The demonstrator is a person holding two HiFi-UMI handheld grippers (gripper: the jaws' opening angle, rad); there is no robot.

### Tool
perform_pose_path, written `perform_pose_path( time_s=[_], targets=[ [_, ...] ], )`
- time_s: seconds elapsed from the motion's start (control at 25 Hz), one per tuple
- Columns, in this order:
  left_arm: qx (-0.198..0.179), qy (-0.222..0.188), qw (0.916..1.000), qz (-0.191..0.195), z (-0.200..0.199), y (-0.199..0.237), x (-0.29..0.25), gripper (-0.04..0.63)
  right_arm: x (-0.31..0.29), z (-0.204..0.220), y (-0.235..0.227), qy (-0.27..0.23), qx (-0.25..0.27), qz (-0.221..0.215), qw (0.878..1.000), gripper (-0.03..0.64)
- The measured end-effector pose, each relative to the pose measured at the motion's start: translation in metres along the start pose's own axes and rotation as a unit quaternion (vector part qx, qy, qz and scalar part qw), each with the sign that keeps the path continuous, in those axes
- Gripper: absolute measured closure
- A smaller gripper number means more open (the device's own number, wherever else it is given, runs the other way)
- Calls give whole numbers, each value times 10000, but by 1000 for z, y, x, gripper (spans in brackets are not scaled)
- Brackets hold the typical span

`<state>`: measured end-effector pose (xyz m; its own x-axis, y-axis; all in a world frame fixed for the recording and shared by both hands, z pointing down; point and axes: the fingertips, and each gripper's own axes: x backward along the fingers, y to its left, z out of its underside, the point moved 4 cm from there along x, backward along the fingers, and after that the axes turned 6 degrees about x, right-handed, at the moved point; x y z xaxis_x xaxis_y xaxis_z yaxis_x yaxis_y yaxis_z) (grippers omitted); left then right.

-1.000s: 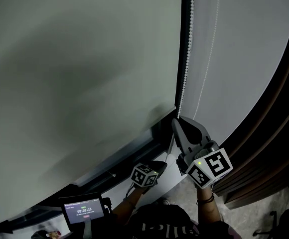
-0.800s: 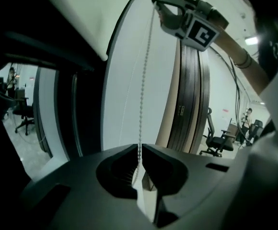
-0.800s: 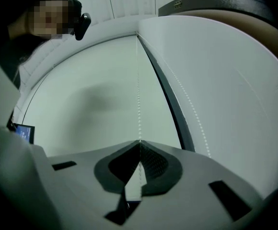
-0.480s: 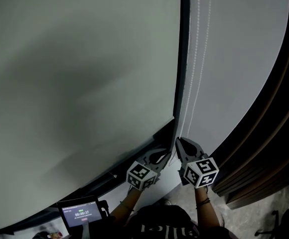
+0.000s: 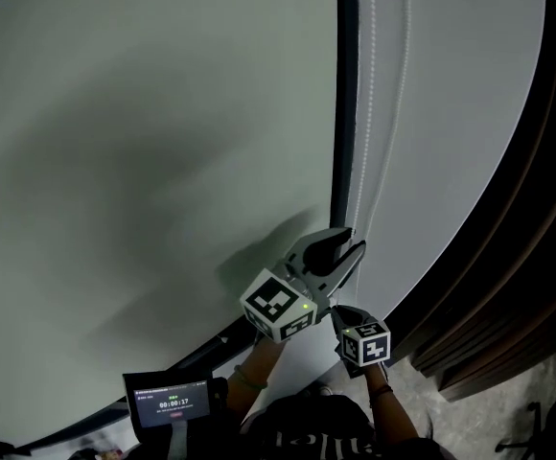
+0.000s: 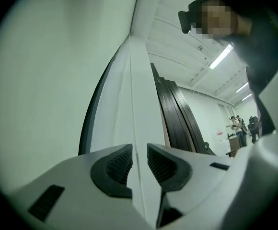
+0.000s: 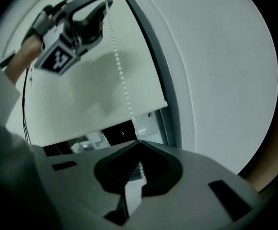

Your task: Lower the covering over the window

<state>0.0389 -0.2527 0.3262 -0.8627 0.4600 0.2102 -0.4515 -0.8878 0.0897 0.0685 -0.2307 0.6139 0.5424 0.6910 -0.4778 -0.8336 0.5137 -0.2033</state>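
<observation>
Now | right gripper (image 7: 139,150) grips chain (image 7: 123,80) | left gripper (image 6: 139,159) just opening, seemingly astride it

This looks like a large office or lab hall. Long strip lights (image 6: 222,58) run along a white panelled ceiling (image 6: 177,37). There is a tall roller blind (image 5: 144,132), dark slatted wall panels (image 5: 518,276), and people (image 6: 236,124) standing far off.

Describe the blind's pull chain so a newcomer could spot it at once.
Find the broad pale grey-green roller blind filling the left of the head view and follow its dark vertical edge strip. Just right of that strip hangs a thin white beaded chain. It alone is made of tiny beads, and the right gripper is shut on it.
</observation>
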Motion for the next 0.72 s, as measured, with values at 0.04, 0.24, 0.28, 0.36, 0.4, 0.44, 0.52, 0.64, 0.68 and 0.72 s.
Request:
perform_pose_path(
  time_s=[0.04, 0.24, 0.28, 0.36, 0.4, 0.44, 0.52, 0.64, 0.68, 0.72],
  targets=[
    [-75, -57, 10000, 32, -9, -1, -2, 512, -1, 11, 1, 169, -13, 11, 9999, 604],
    [-217, -69, 9996, 182, -20, -9, -5, 575, 3, 39, 2, 338, -209, 13, 9992, 604],
    [-141, -120, 9997, 165, -20, -8, -5, 580, 3, 38, 1, 351, -216, 9, 9992, 604],
    [53, -263, 9996, 103, -19, -5, -4, 581, 1, 39, 1, 396, -173, -41, 9991, 604],
    [126, -332, 9993, 64, -17, -2, -2, 582, 1, 40, 2, 412, -145, -68, 9990, 604],
    [167, -393, 9991, 15, -15, 1, 0, 583, 1, 41, 3, 406, -107, -76, 9991, 604],
    [179, -464, 9987, -105, -12, 8, 4, 583, 3, 41, 2, 299, -43, -32, 9995, 604],
    [216, -111, 9994, -257, 7, 19, 6, 584, 11, 28, -4, -63, -69, 57, 9999, 603],
    [253, 103, 9992, -287, 24, 22, 7, 584, 15, 19, -7, -198, -102, 68, 9997, 603],
    [340, 291, 9985, -320, 43, 26, 9, 584, 20, 8, -9, -345, -139, 73, 9993, 603]
  ],
)
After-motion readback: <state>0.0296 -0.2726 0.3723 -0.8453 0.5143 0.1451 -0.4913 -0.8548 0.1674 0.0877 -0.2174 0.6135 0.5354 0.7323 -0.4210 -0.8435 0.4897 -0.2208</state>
